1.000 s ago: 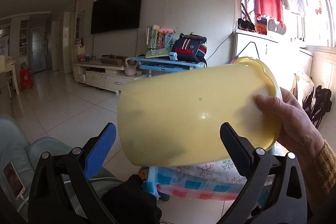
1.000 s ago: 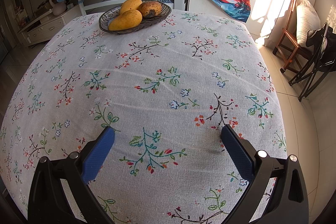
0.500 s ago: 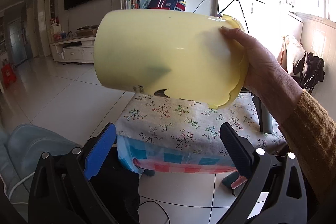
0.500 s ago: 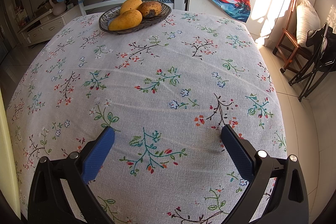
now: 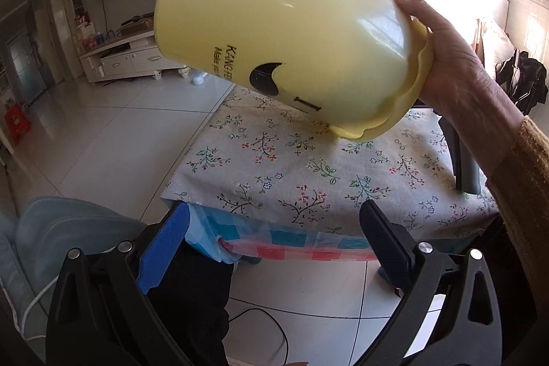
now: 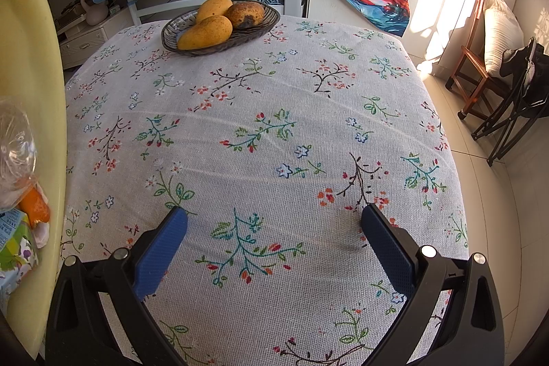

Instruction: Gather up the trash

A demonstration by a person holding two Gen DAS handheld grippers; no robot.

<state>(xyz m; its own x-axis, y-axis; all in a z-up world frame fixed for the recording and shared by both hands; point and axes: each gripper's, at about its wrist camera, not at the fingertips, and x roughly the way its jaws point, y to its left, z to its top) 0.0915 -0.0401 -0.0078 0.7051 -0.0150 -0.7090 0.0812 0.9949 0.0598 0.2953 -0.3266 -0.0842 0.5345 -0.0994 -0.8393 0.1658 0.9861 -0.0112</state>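
Your hand (image 5: 456, 78) grips the bin (image 5: 291, 36) by its rim, tipped over the desk's (image 6: 274, 132) left edge with trash (image 6: 17, 160) showing inside, both tongs (image 5: 274, 235) (image 6: 274, 228) wide apart and empty, so level it before scraps spill.

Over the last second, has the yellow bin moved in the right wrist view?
Yes. The yellow bin has come in from the left edge, now covering the floral tablecloth's left side.

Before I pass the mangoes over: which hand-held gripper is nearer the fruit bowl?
Right: it hovers open over the table, fruit bowl at the far edge. The left is off the table's side.
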